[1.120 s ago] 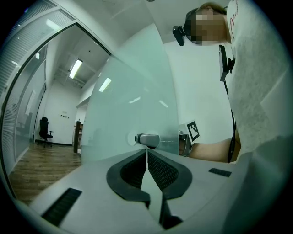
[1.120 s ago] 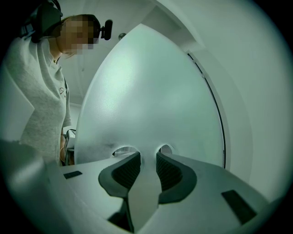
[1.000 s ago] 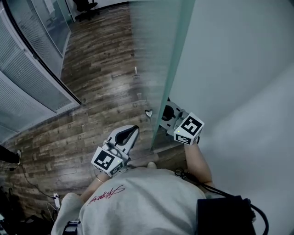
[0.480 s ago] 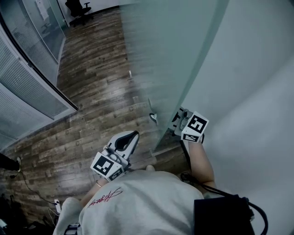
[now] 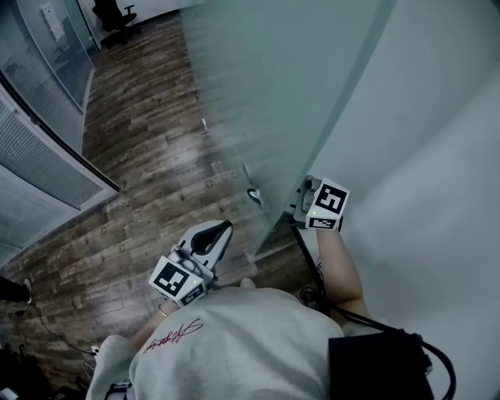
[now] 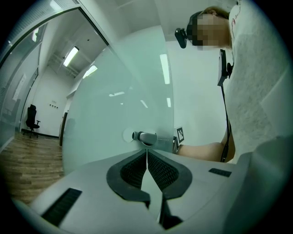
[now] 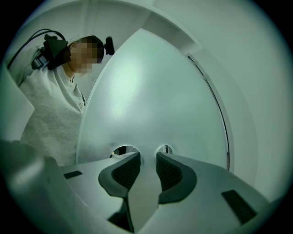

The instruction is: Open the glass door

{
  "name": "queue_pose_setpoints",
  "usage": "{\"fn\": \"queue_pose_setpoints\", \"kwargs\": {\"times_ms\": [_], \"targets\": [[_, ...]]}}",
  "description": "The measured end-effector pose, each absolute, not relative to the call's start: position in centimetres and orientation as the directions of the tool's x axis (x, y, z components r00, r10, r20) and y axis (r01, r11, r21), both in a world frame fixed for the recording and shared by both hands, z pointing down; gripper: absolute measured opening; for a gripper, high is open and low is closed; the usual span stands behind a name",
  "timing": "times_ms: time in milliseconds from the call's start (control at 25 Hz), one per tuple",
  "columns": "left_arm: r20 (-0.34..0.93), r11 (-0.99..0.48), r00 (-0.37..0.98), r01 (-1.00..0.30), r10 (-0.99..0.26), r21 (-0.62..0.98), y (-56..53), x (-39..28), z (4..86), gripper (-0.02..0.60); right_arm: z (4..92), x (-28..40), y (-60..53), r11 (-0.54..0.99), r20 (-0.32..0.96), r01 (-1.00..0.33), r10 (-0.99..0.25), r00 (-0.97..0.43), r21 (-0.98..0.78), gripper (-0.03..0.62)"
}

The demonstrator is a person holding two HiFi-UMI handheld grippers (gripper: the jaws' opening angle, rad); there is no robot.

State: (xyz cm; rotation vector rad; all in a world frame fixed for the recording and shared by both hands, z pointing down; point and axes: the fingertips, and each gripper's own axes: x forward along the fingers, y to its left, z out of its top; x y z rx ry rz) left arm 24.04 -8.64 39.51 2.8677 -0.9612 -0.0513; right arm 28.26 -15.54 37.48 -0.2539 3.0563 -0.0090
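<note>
Seemingly ajar glass door, lever handle

Glass door between grippers: left gripper on handle side, right gripper opposite; chair far behind.

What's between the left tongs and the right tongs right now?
The frosted glass door with its lever handle stands between the left tongs and right tongs; the head view shows it.
</note>
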Motion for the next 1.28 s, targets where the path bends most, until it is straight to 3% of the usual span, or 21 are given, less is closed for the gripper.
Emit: {"fn": "queue_pose_setpoints", "kwargs": {"times_ms": [480,1280], "targets": [[-0.005,-0.829,0.833,-0.549,-0.553,0.102,-9.7,27.4,38.1,0.023,36.9,30.1,-16.3,0.99,-0.092,-0.14,-0.141,-0.986,-0.016,0.115],[0.034,-0.812,0.816,-0.577,-0.577,0.089,-9.0,27.7,39.0,0.024,36.8,34.7,-17.7,0.992,-0.116,-0.125,-0.125,-0.985,-0.007,0.123]]}}
